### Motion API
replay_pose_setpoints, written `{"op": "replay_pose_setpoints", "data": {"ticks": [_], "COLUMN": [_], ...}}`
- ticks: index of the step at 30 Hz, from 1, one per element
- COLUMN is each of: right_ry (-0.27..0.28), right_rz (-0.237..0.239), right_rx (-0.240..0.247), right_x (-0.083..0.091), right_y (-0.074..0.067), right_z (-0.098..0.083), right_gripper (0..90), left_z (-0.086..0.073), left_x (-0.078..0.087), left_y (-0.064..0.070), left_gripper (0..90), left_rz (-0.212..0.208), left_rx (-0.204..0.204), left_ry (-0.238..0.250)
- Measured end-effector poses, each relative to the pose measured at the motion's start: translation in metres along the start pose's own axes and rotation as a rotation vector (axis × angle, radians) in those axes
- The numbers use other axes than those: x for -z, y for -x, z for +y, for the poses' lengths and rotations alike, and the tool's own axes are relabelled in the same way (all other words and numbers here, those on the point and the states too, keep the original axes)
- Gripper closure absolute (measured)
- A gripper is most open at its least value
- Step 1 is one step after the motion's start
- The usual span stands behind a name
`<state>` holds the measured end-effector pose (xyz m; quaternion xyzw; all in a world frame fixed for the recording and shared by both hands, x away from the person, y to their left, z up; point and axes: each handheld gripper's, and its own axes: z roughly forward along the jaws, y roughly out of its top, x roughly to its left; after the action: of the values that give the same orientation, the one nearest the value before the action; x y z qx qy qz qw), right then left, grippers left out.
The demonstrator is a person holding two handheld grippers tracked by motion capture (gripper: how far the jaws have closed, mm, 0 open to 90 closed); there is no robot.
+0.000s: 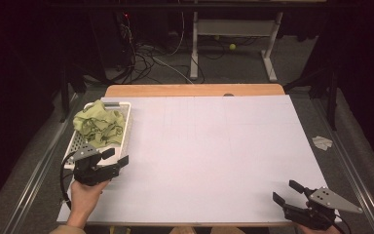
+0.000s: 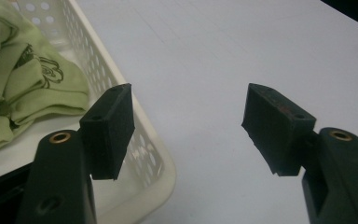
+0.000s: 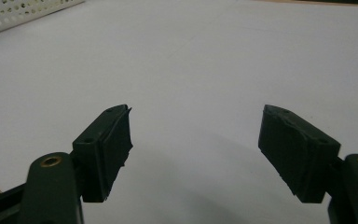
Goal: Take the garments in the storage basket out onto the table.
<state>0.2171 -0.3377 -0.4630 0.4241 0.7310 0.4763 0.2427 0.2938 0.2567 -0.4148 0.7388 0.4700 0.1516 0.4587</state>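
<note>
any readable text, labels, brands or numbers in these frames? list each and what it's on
None can be read.
Green cloth in the white basket: dark printed drawing and a few letter-like marks at the left edge of the left gripper view, cut off and too blurred to read.
Left claw and right claw, both open: no markings on the black pads.
White table sheet: faint pencil lines, no writing.

- The white table top (image 1: pixel 209 146) lies bare from 12 to 4 o'clock of the left gripper (image 1: pixel 116 157); passage there is free.
- The perforated white basket (image 1: pixel 126 127), heaped with green cloth (image 1: pixel 99 123), blocks its 11 o'clock side, 1 jaw at the rim.
</note>
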Motion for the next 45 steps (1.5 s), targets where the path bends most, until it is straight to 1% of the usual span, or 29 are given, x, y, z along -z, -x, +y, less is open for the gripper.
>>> {"op": "replay_pose_setpoints", "data": {"ticks": [1, 2, 3, 4, 5, 10, 15, 17, 19, 23, 29, 33, 35, 37, 39, 43, 45], "right_ry": [0.000, -0.002, -0.002, -0.003, -0.003, -0.011, -0.011, -0.011, -0.011, -0.009, -0.016, -0.012, -0.011, -0.014, -0.012, -0.013, -0.012], "right_rz": [0.000, 0.000, 0.000, 0.001, 0.001, 0.004, 0.005, 0.005, 0.005, 0.004, 0.007, 0.005, 0.003, 0.002, 0.002, 0.003, 0.002], "right_rx": [0.000, -0.002, -0.002, -0.002, -0.002, 0.007, 0.007, 0.006, 0.006, 0.010, 0.005, 0.008, 0.009, 0.006, 0.007, 0.006, 0.006], "right_x": [0.000, 0.000, 0.000, 0.000, 0.000, -0.001, -0.001, -0.001, -0.001, -0.001, -0.002, -0.001, -0.001, -0.002, -0.001, -0.001, -0.001], "right_y": [0.000, 0.000, 0.000, 0.000, 0.000, -0.001, -0.001, -0.001, -0.001, -0.001, 0.000, -0.001, -0.001, -0.001, -0.001, -0.001, -0.001], "right_z": [0.000, 0.000, 0.000, 0.000, 0.000, 0.000, 0.000, 0.000, 0.000, 0.000, 0.000, 0.000, 0.000, 0.001, 0.000, 0.000, 0.000], "right_gripper": [26.3, 26.4, 26.4, 26.4, 26.4, 26.4, 26.3, 26.3, 26.3, 26.3, 26.2, 26.2, 26.2, 26.0, 26.0, 26.0, 25.9], "left_z": [0.002, 0.008, 0.008, 0.011, 0.013, 0.023, 0.028, 0.030, 0.033, 0.039, 0.048, 0.053, 0.055, 0.057, 0.059, 0.065, 0.069], "left_x": [0.001, 0.002, 0.002, 0.001, 0.001, 0.001, -0.003, -0.003, -0.002, 0.002, 0.004, 0.006, 0.008, 0.010, 0.012, 0.014, 0.013], "left_y": [-0.001, -0.004, -0.004, -0.007, -0.009, -0.018, -0.027, -0.031, -0.034, -0.042, -0.057, -0.063, -0.066, -0.070, -0.074, -0.081, -0.085], "left_gripper": [31.4, 31.3, 31.3, 31.3, 30.0, 29.7, 28.8, 27.2, 27.2, 25.2, 22.6, 22.2, 20.7, 20.3, 20.3, 18.9, 18.9], "left_rz": [0.004, 0.003, 0.003, -0.011, -0.016, 0.006, 0.020, 0.045, 0.064, 0.082, 0.113, 0.148, 0.149, 0.161, 0.173, 0.186, 0.197], "left_rx": [-0.003, -0.002, -0.002, -0.001, 0.002, -0.001, 0.019, 0.021, 0.022, 0.035, 0.060, 0.062, 0.070, 0.076, 0.083, 0.096, 0.095], "left_ry": [-0.001, -0.012, -0.012, -0.026, -0.034, -0.062, -0.083, -0.099, -0.096, -0.105, -0.135, -0.147, -0.150, -0.150, -0.161, -0.171, -0.196]}}
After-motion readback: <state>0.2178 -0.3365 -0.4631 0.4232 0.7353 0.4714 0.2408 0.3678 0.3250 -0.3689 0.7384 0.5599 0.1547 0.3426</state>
